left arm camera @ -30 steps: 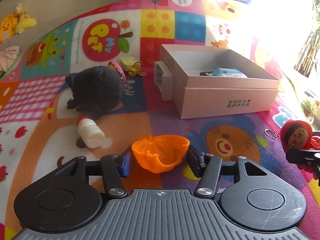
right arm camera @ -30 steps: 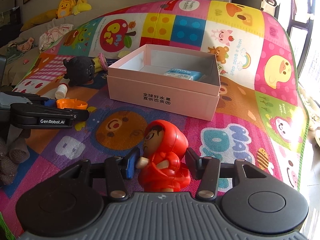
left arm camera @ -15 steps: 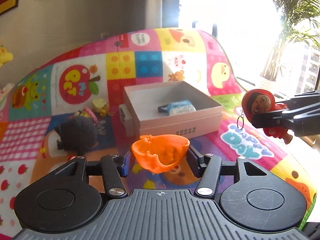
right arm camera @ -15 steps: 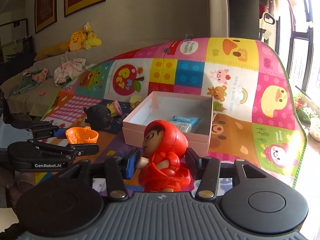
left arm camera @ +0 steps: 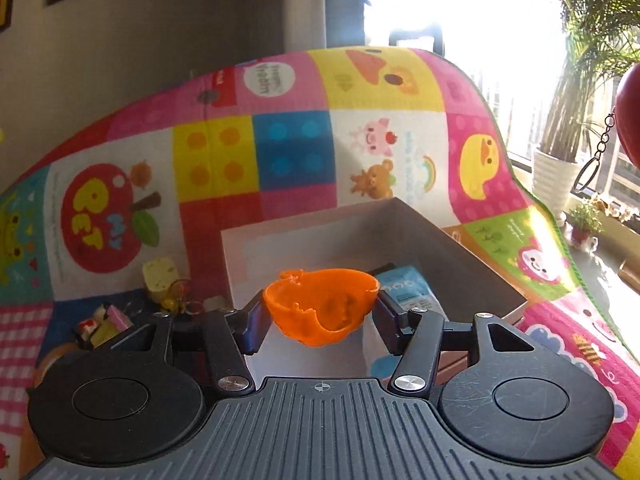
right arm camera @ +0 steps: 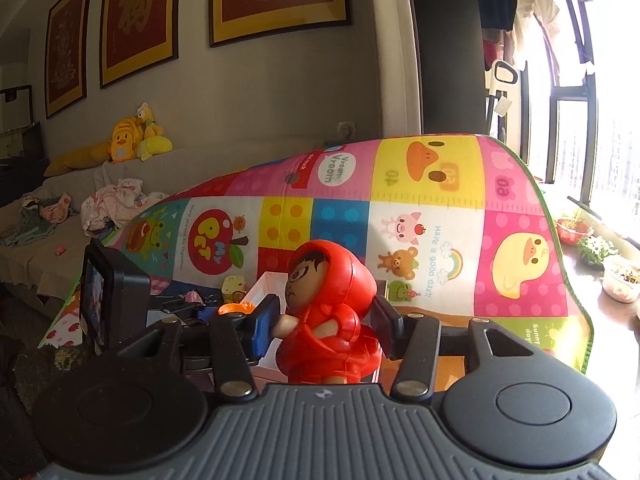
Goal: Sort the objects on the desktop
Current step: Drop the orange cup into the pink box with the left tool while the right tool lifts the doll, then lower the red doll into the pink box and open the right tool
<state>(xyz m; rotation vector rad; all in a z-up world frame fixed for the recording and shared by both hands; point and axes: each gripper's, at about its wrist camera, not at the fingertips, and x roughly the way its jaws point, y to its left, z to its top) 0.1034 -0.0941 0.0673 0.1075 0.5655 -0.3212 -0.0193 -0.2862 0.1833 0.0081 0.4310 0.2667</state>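
My left gripper is shut on an orange plastic cup and holds it over the open pink box. A blue packet lies inside the box. My right gripper is shut on a red hooded figurine, held high above the mat. The figurine's red edge and its keyring chain show at the right edge of the left wrist view. In the right wrist view the left gripper's body and the orange cup sit low at left.
A colourful play mat covers the surface. A yellow charm and small toys lie left of the box. A sofa with plush toys and clothes stands at far left. Potted plants line the window sill.
Both grippers have risen with their loads. The left one has carried the orange cup forward to above the box. The black plush and the small bottle have dropped out of view.
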